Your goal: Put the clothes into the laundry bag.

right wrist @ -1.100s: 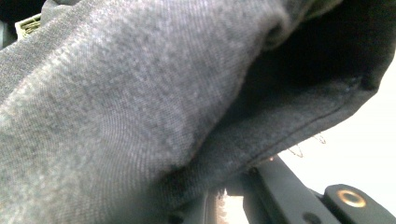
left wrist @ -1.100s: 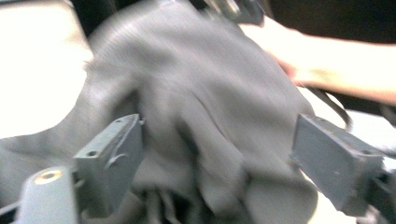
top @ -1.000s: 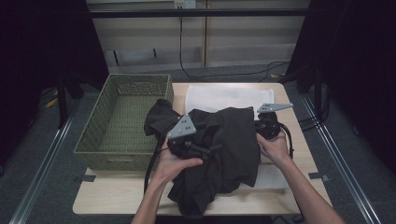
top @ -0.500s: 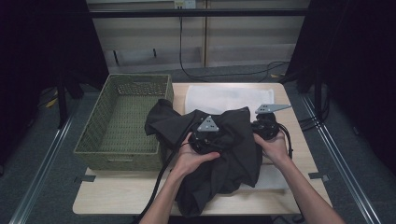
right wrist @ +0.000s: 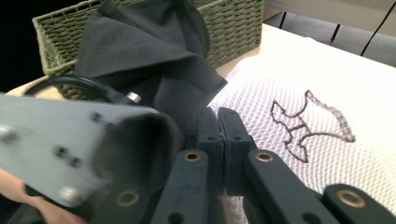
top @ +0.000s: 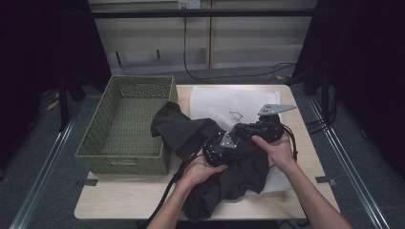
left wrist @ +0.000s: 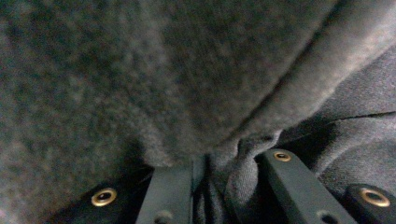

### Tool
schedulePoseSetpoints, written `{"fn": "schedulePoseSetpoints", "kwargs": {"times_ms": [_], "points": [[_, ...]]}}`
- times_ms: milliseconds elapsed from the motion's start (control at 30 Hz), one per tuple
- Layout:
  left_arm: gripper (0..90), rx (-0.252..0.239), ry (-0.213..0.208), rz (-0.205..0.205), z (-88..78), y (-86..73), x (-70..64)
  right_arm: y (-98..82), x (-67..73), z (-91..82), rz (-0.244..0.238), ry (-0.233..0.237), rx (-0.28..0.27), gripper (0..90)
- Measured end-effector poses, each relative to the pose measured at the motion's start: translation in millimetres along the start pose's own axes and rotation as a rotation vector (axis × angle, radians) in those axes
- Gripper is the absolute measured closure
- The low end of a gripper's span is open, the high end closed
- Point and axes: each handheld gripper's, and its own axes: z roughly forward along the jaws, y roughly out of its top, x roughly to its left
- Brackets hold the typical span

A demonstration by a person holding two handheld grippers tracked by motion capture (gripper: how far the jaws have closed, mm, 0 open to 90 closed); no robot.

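A dark grey garment (top: 191, 129) lies crumpled across the middle of the table, partly over a white mesh bag (top: 224, 102) with a stitched outline on it. My left gripper (top: 233, 143) is buried in the garment's middle. Its jaws have just been closing and now pinch a fold of the cloth (left wrist: 140, 70), as the left gripper (left wrist: 231, 163) view shows. My right gripper (top: 241, 130) sits just right of it, its jaws (right wrist: 218, 123) shut on the mesh bag's edge (right wrist: 327, 84) where the garment (right wrist: 140, 46) meets it.
A green wicker basket (top: 90, 138) stands on the table's left half, its near corner (right wrist: 233, 23) touching the garment. Bare wood shows along the front edge. Cables trail from both grippers, and a dark floor surrounds the table.
The left hand has moved right and down across the garment, ending close beside the right gripper. The garment has bunched toward the middle. The right hand has barely shifted.
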Motion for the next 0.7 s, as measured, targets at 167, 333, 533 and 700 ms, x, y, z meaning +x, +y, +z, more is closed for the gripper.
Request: {"fn": "schedulePoseSetpoints", "kwargs": {"times_ms": [167,333,533,700], "points": [[77.9,-0.013,0.015,-0.004,-1.6,-1.5,-1.0,5.8,5.5,-5.1,-0.014,-0.002,-0.013,89.0],[55.2,-0.199,-0.027,-0.07,-18.8,-10.2,-0.2,0.0,-6.0,-6.5,0.027,0.002,-0.032,89.0],[32.3,-0.325,-0.045,-0.082,-54.5,-5.0,-1.9,-5.0,-16.1,-9.6,0.054,-0.01,-0.041,89.0],[24.5,-0.477,0.008,-0.064,-82.0,7.7,-3.4,-6.1,-16.7,-6.9,0.058,-0.008,-0.038,89.0]]}}
